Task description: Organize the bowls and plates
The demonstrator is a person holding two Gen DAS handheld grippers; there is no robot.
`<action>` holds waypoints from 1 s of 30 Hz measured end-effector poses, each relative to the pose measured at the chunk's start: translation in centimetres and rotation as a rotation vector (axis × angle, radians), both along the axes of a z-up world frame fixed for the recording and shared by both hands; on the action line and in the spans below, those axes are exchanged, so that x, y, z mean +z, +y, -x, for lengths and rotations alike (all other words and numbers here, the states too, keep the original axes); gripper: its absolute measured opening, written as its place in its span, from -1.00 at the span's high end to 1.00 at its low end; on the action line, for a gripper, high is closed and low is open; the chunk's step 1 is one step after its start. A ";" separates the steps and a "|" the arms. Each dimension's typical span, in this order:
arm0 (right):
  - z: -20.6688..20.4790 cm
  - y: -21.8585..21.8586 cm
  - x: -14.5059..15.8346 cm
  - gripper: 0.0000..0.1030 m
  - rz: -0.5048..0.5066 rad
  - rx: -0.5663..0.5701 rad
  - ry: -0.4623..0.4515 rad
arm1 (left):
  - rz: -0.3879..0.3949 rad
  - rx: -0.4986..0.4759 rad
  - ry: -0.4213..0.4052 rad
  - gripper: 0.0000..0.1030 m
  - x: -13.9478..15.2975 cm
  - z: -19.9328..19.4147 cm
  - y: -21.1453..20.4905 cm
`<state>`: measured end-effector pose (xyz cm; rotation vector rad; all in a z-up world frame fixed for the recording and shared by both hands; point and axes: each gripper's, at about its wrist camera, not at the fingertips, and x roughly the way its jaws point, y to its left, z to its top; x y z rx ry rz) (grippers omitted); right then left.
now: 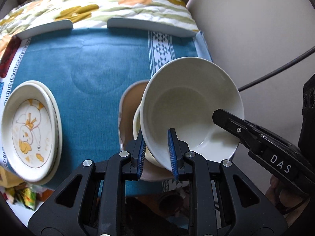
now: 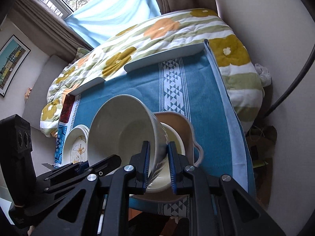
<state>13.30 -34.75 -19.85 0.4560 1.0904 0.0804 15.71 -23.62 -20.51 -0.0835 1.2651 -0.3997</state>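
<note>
A white bowl point(image 1: 189, 106) is held tilted above a tan handled bowl point(image 1: 128, 110) with a smaller cream bowl point(image 1: 136, 123) inside it. My left gripper point(image 1: 156, 153) is shut on the white bowl's near rim. My right gripper point(image 2: 158, 165) grips the same white bowl point(image 2: 122, 129) on its other rim, one finger inside and one outside; its finger point(image 1: 226, 120) shows in the left wrist view. The tan bowl point(image 2: 183, 125) and cream bowl point(image 2: 175, 137) sit under it. A stack of duck-patterned plates point(image 1: 31, 131) lies at the left, also seen in the right wrist view point(image 2: 75, 147).
The dishes rest on a blue patterned cloth point(image 1: 94, 74) over a small table beside a flowered quilt point(image 1: 110, 4). Two white raised rails point(image 1: 151, 26) line the table's far edge. A wall stands at the right, with a black cable point(image 1: 275, 70).
</note>
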 end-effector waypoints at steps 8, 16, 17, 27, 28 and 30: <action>0.3 0.2 -2.0 0.68 0.018 0.005 0.046 | -0.134 -0.059 0.006 0.63 -1.7 -0.4 -1.5; 0.3 0.5 -3.2 0.68 0.046 0.015 0.069 | -0.210 -0.102 -0.016 0.63 -2.1 -0.6 -2.4; 0.4 0.5 -3.2 0.68 0.049 0.017 0.071 | -0.217 -0.105 -0.020 0.63 -2.1 -0.6 -2.5; 0.6 0.8 -3.5 0.68 0.070 0.025 0.082 | -0.270 -0.133 -0.059 0.63 -2.0 -0.1 -3.1; 0.7 0.8 -3.5 0.68 0.070 0.025 0.082 | -0.275 -0.135 -0.063 0.63 -2.0 -0.1 -3.1; 0.7 0.8 -3.5 0.68 0.065 0.023 0.084 | -0.286 -0.139 -0.070 0.63 -2.0 0.1 -3.2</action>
